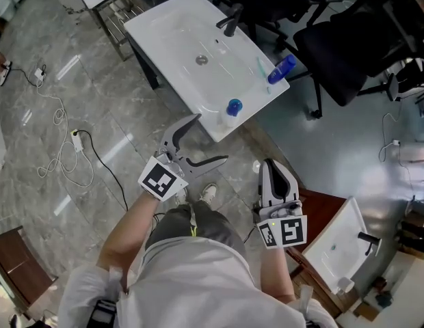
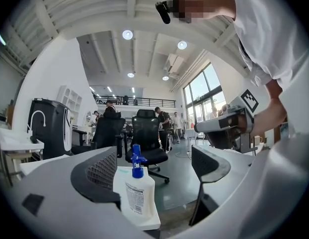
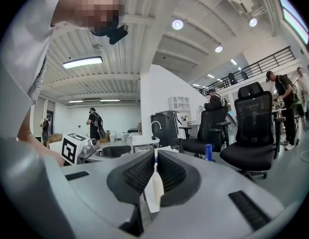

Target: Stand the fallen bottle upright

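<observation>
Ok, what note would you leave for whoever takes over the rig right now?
Left gripper: jaws wide apart, empty, short of the glossy white washbasin, facing the white plastic pump bottle with a blue pump.
Right gripper: jaws together, empty, held back from the basin.
The pump bottle stands upright at the basin's near edge; a blue cylindrical container stands at its right corner.
Done: apparently, since the bottle is upright.
Left: no bottle seen lying; probably just confirm.
</observation>
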